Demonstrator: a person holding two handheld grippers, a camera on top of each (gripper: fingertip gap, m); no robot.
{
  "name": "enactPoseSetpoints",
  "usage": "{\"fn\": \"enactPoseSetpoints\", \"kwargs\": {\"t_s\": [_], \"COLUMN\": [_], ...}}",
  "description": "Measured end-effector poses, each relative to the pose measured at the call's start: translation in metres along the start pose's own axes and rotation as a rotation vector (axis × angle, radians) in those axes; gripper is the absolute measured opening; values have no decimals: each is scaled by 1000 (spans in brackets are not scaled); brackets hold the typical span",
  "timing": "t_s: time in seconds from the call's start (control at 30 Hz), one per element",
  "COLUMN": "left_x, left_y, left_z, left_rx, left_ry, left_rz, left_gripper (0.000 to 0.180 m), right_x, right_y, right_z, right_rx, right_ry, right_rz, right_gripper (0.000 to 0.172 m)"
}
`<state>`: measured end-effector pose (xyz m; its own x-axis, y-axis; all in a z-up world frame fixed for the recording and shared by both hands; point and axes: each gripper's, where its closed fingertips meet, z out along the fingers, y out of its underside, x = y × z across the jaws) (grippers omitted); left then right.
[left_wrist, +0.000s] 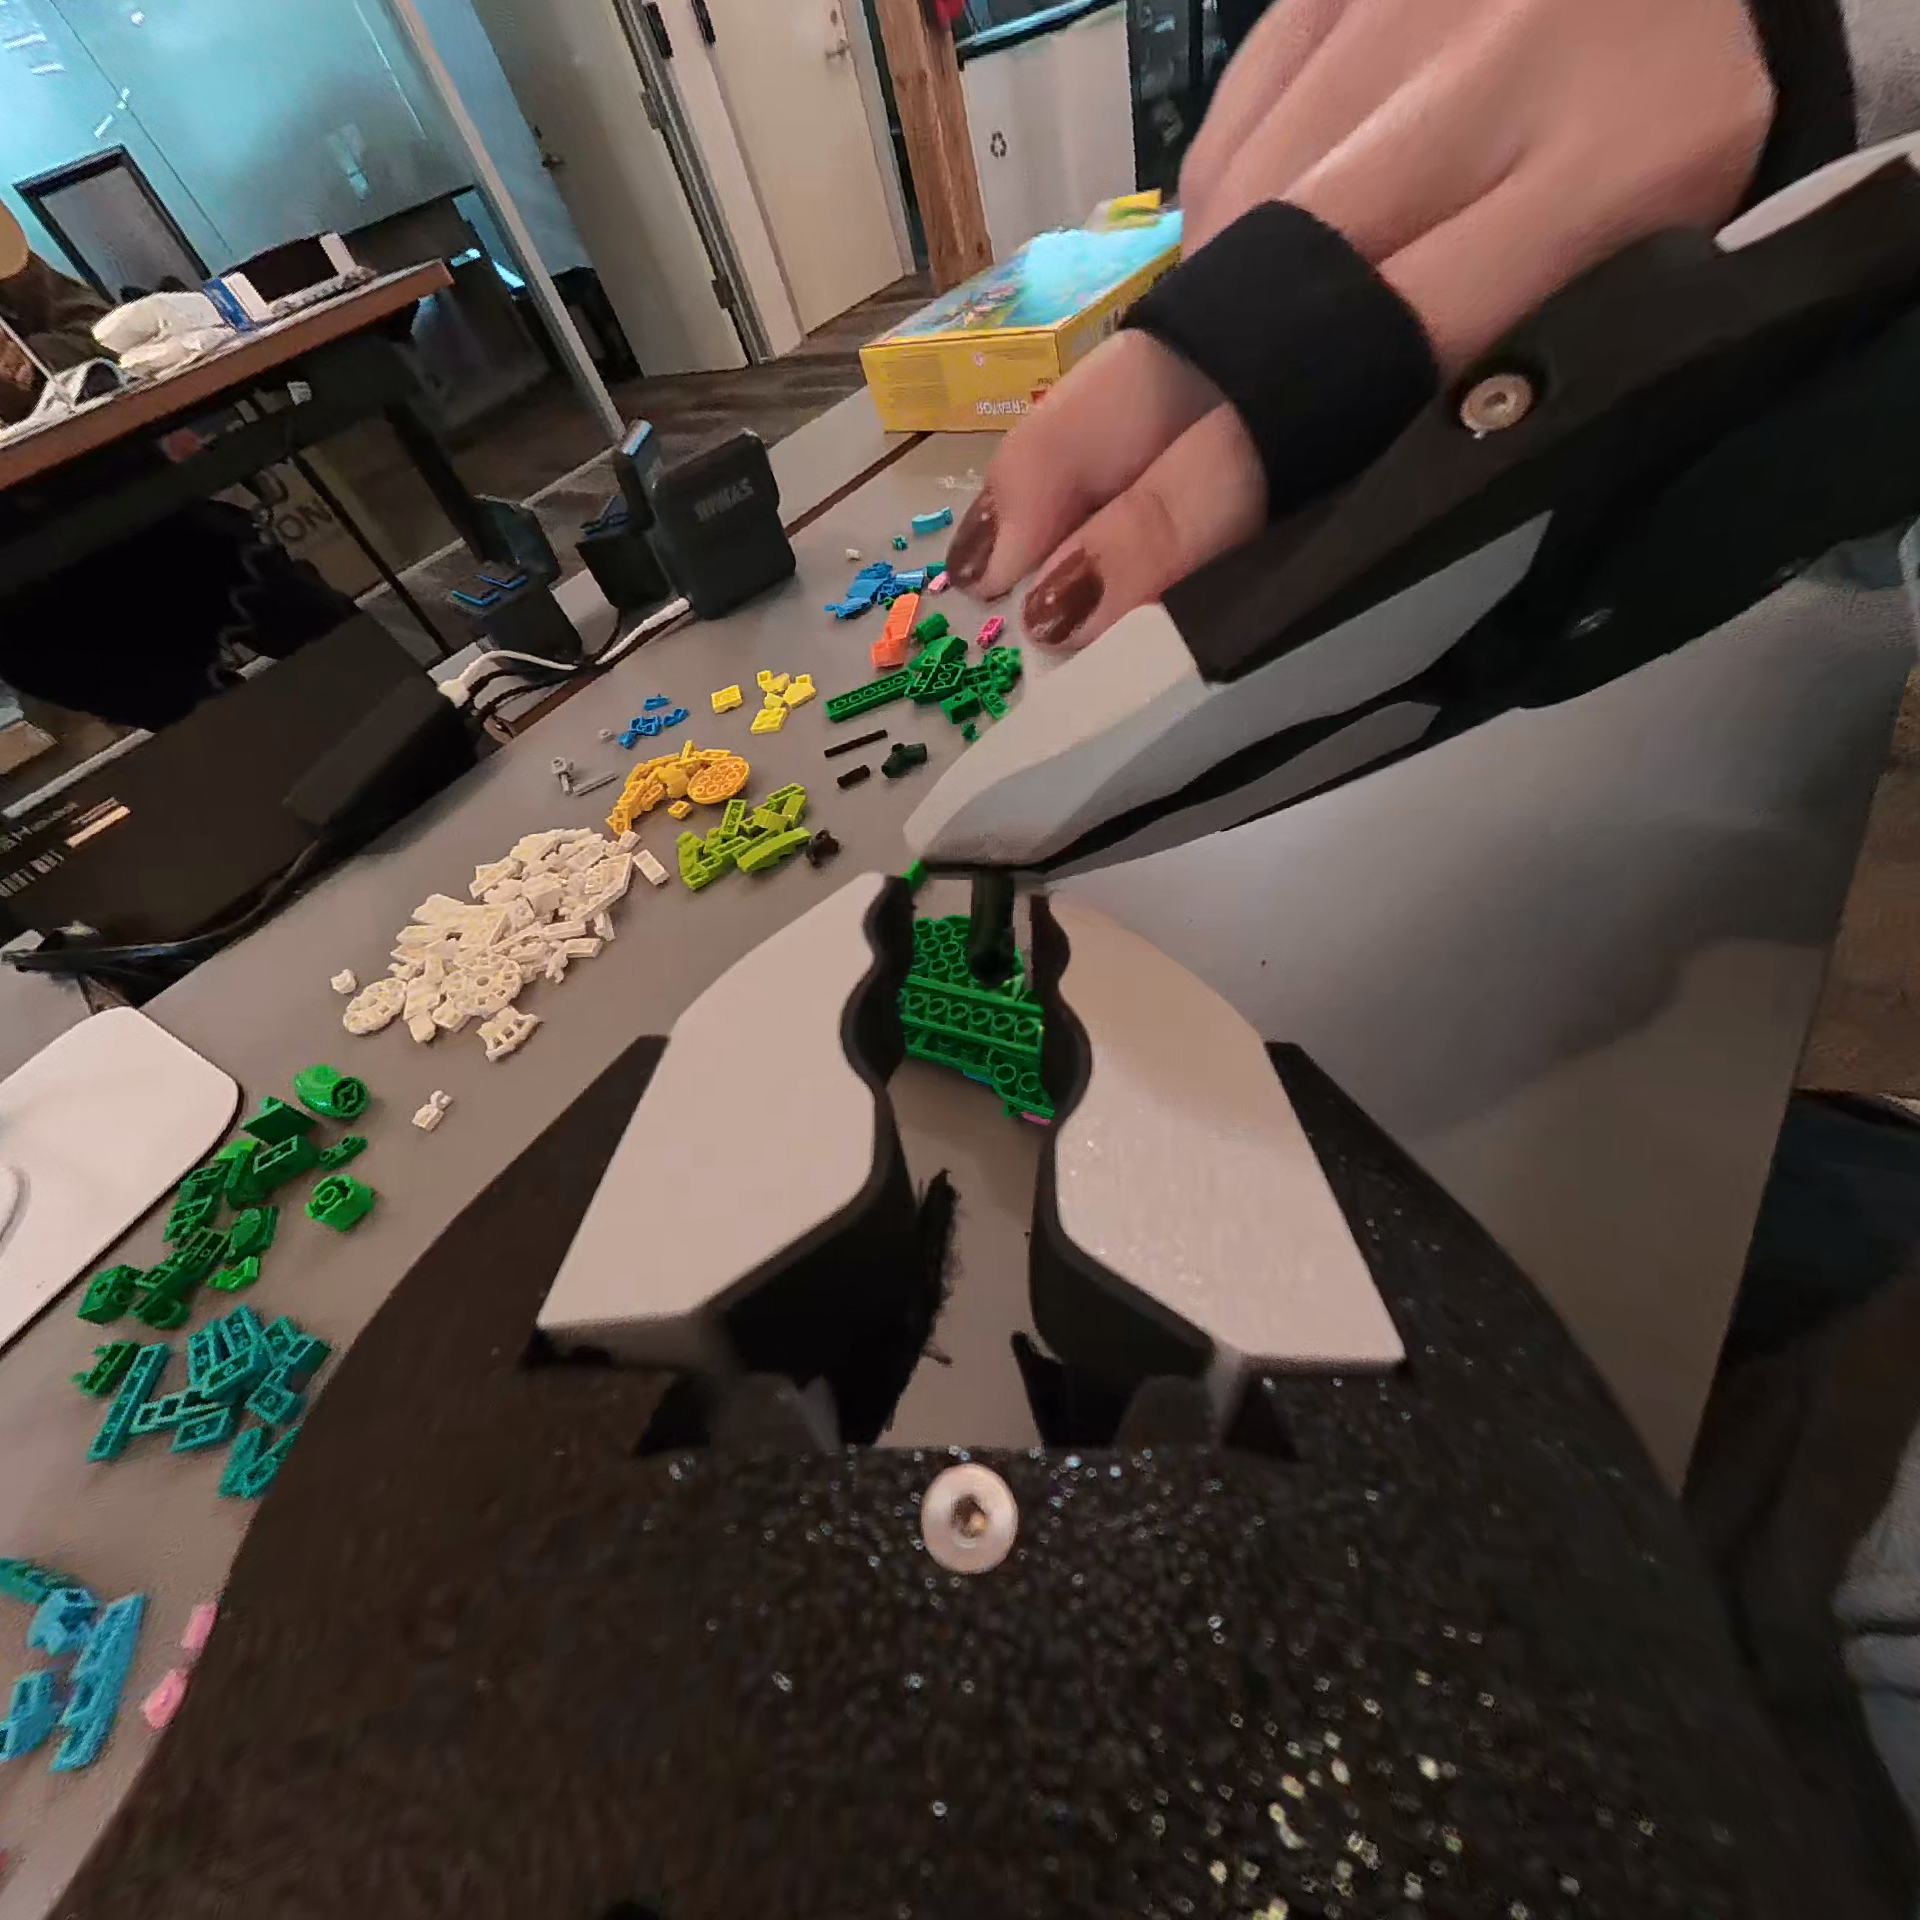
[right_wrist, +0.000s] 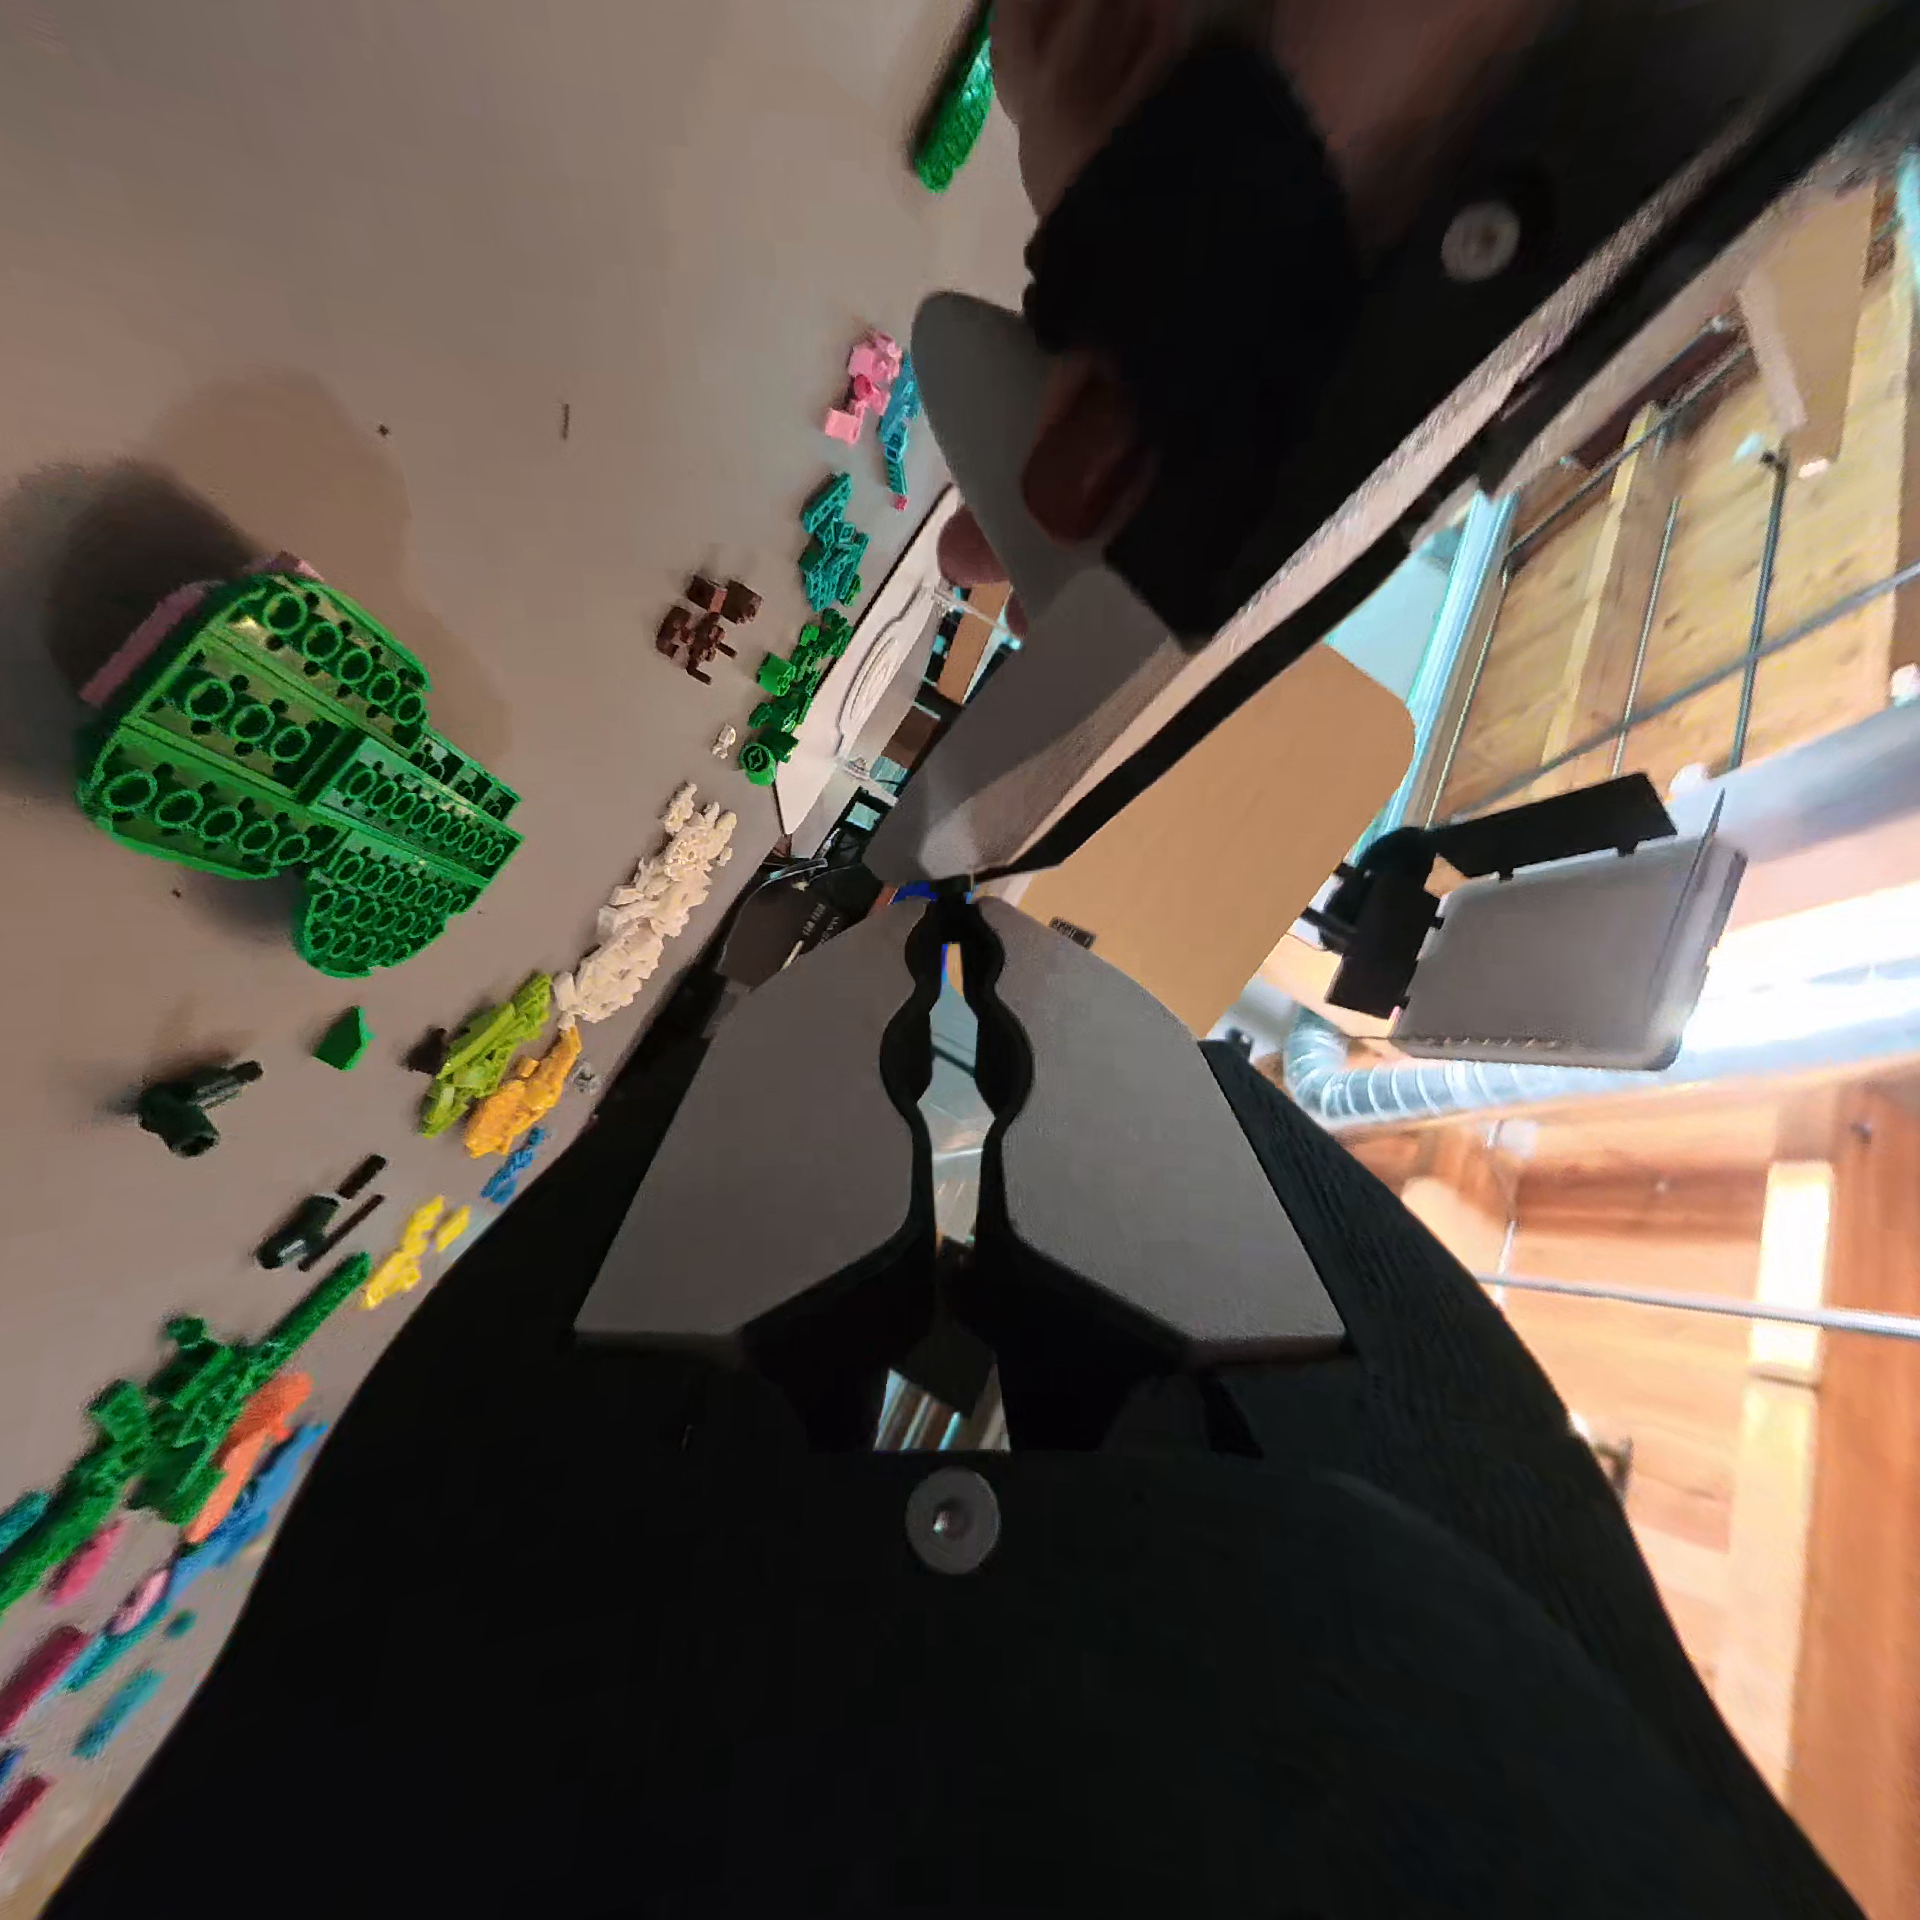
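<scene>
In the left wrist view my left gripper (left_wrist: 961, 914) is open, and nothing is pressed between its pads. My right gripper (left_wrist: 935, 862) comes in from the upper right, and its tips meet the left one's tips. It is shut on a dark green rod-like piece (left_wrist: 985, 925). The piece hangs down into the gap between the left fingertips without touching them. Below, seen through that gap, a green brick assembly (left_wrist: 966, 1013) lies on the grey table (left_wrist: 1403, 987). In the right wrist view my right gripper (right_wrist: 951, 920) is shut, the left gripper (right_wrist: 935, 847) is at its tips, and the assembly (right_wrist: 291, 769) lies at the left.
Sorted brick piles lie on the table: white (left_wrist: 499, 935), orange-yellow (left_wrist: 675, 779), lime (left_wrist: 743, 831), green (left_wrist: 208, 1195), teal (left_wrist: 197, 1392) and a far green pile (left_wrist: 935, 675). A yellow box (left_wrist: 997, 353) and black chargers (left_wrist: 717, 520) stand at the back. A white pad (left_wrist: 94, 1132) lies at the left.
</scene>
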<state>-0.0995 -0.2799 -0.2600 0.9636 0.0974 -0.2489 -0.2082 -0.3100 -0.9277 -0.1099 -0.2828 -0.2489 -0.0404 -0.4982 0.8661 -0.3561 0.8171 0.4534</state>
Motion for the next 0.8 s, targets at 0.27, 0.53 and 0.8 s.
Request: {"fn": "enactPoseSetpoints", "kwargs": {"t_s": [0.27,0.53,0.8], "left_x": [0,-3,-46], "left_y": [6,1,45], "left_z": [1,-4,-34], "left_rx": [-106,-122,-301], "left_ry": [-71,-115,-294], "left_rz": [134,190,167], "left_gripper": [9,9,8], "right_x": [1,5,-58], "right_y": [-2,0,111], "right_z": [2,1,2], "right_rx": [20,45,-407], "right_ry": [-32,-28,-251], "right_rz": [-62,77,32], "right_gripper": [2,2,2]}}
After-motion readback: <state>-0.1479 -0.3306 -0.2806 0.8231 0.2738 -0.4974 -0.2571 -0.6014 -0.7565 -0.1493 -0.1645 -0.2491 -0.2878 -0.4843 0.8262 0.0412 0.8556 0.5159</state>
